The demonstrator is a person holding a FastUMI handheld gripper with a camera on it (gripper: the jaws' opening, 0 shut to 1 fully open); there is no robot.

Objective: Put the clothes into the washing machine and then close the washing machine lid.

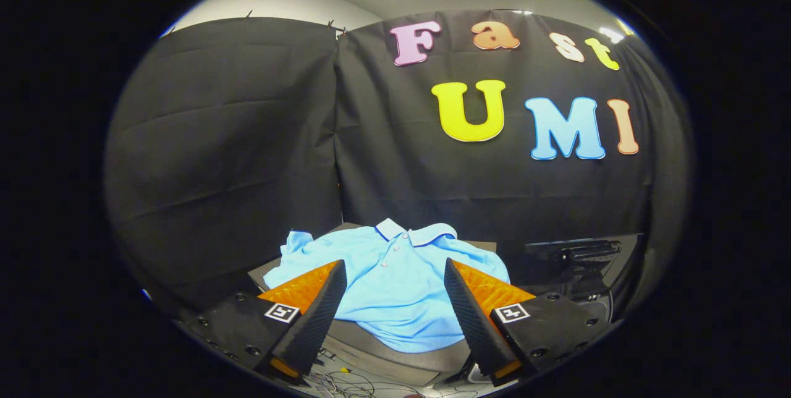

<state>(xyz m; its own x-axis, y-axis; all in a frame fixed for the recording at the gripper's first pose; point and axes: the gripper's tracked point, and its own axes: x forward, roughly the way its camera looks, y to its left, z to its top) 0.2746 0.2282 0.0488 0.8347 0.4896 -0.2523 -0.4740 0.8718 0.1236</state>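
While the gripper (392, 274) hangs with its fingers spread wide and nothing between them, the blue polo shirt (389, 280) lies spread out just ahead, collar pointing away toward the black cloth wall (247, 138). It's draped over a dark flat surface (395, 358), maybe the washer top, can't really tell. The shirt shows in the gap between the fingers, but neither one touches it. Off to the right sits a dark machine-like thing (581, 259), and some loose wires (346, 379) lie down below.

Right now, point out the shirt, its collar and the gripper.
Blue polo shirt (395, 299): gripper view, chest panel between the fingers.
Collar (426, 234): gripper view, right flap.
Gripper (393, 274): gripper view, midway between its open fingertips.
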